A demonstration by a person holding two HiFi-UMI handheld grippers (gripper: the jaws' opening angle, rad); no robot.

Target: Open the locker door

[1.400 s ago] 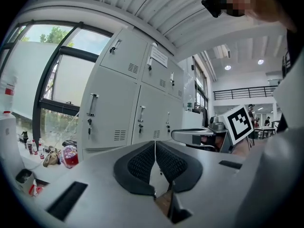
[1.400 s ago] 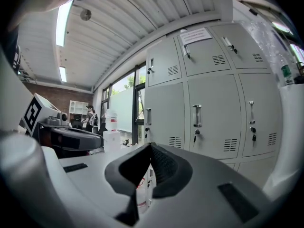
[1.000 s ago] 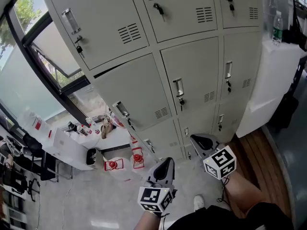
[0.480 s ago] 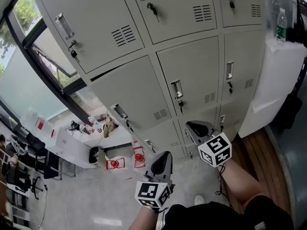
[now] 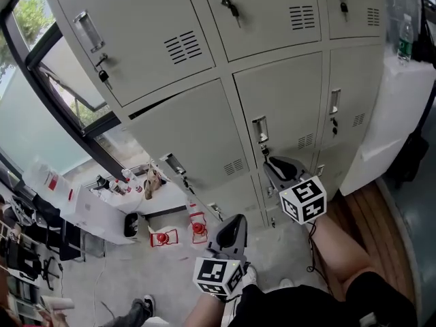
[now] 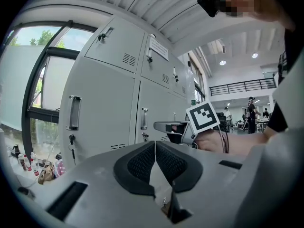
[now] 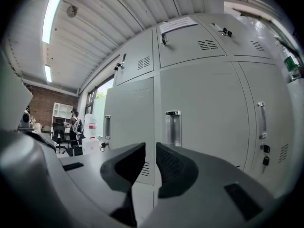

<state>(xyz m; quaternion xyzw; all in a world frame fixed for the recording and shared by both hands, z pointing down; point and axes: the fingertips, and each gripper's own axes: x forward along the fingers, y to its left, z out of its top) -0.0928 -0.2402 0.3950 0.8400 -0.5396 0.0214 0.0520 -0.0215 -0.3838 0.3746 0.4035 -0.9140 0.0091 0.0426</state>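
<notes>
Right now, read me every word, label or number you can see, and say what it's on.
No text can be read.
White sheet on a top locker door: print too small.
Green label on the bottle: blurred.
Red label on the white container: too small.

The top lockers (image 5: 136, 33) are cut off by the upper edge. The paper label (image 7: 178, 24) is too small to be read.

Window (image 5: 30, 107) left of lockers (image 5: 194, 138)
</notes>
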